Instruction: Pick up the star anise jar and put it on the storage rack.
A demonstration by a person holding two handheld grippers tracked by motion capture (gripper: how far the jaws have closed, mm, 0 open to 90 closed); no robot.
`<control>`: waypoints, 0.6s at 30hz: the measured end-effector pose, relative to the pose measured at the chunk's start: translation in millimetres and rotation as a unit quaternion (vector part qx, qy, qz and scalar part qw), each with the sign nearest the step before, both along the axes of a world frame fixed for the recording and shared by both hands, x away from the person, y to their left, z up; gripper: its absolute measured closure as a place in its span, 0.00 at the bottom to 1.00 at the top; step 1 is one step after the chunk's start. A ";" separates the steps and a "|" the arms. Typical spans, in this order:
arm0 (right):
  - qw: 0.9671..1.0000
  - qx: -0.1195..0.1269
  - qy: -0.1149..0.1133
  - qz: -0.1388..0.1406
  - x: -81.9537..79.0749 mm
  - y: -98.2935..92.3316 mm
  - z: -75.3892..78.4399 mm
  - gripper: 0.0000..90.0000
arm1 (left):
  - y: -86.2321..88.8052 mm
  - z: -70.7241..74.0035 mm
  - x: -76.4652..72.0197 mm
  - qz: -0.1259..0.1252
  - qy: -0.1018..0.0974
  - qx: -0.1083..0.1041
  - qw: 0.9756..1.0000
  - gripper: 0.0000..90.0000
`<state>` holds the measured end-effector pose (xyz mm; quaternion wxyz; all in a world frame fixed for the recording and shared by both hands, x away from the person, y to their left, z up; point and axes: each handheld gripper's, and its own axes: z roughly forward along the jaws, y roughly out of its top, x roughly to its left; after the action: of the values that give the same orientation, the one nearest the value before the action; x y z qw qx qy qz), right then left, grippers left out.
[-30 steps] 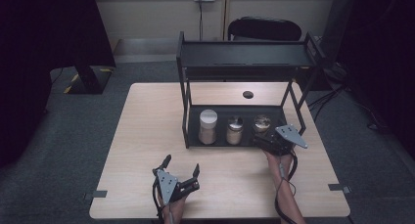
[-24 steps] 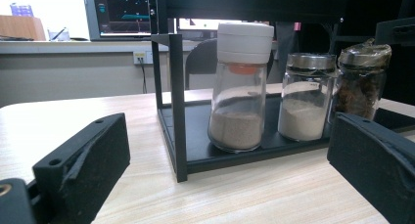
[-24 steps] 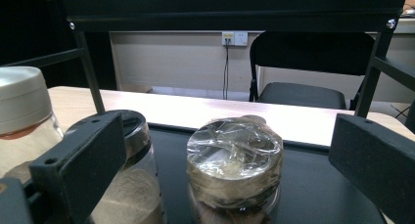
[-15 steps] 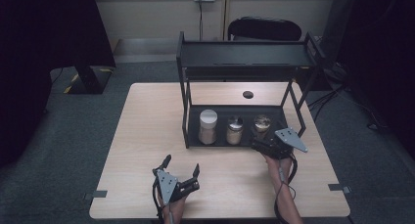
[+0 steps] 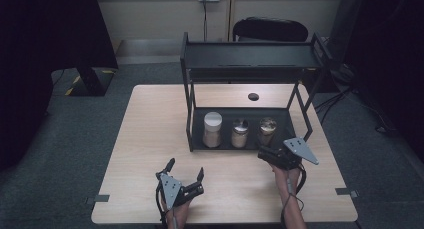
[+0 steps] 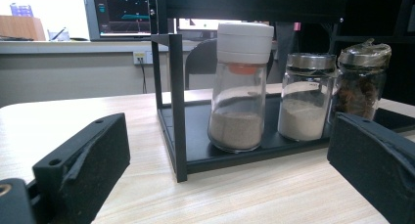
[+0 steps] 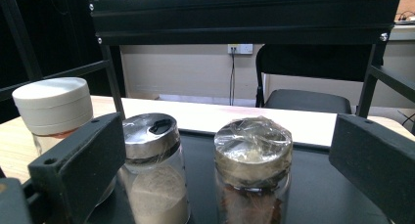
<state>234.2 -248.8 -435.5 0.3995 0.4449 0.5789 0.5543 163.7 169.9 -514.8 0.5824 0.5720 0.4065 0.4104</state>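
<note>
A black two-tier rack (image 5: 250,64) stands on the wooden table (image 5: 150,139). Its lower shelf carries a white-lidded jar of tan powder (image 5: 212,129) (image 6: 240,106) (image 7: 54,111), a metal-lidded jar of pale powder (image 5: 240,132) (image 6: 306,99) (image 7: 154,180) and a film-covered jar of brown pieces (image 5: 267,130) (image 6: 362,82) (image 7: 252,175). My right gripper (image 5: 264,154) (image 7: 229,136) is open just in front of the shelf, with the film-covered jar between its jaws farther off. Near the table's front edge my left gripper (image 5: 186,167) (image 6: 230,150) is open and holds nothing, looking at the jars.
A small dark round object (image 5: 253,96) lies on the table behind the rack. A black chair (image 5: 270,29) stands beyond the far edge. The rack's black upright post (image 6: 176,101) rises at its front left corner. The upper shelf is bare.
My right gripper has shifted slightly down in the high view, toward the near edge in front of the rack. The left gripper and the jars have not moved.
</note>
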 end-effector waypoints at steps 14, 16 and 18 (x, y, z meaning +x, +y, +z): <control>1.000 0.005 -0.003 -0.001 -15.6 -0.1 -3.8 0.00 | 0.0 0.0 0.1 0.000 0.000 -0.001 1.000 0.02; 1.000 0.007 -0.004 -0.002 -18.4 -0.7 -4.7 0.00 | 0.1 0.0 0.1 0.000 0.000 0.000 1.000 0.02; 1.000 0.007 -0.006 -0.004 -21.3 -0.7 -4.8 0.00 | 0.1 -0.1 0.0 0.000 0.000 0.000 1.000 0.02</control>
<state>212.9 -249.5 -440.3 0.4020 0.4471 0.5708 0.5592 163.8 170.0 -514.9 0.5828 0.5719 0.4064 0.4101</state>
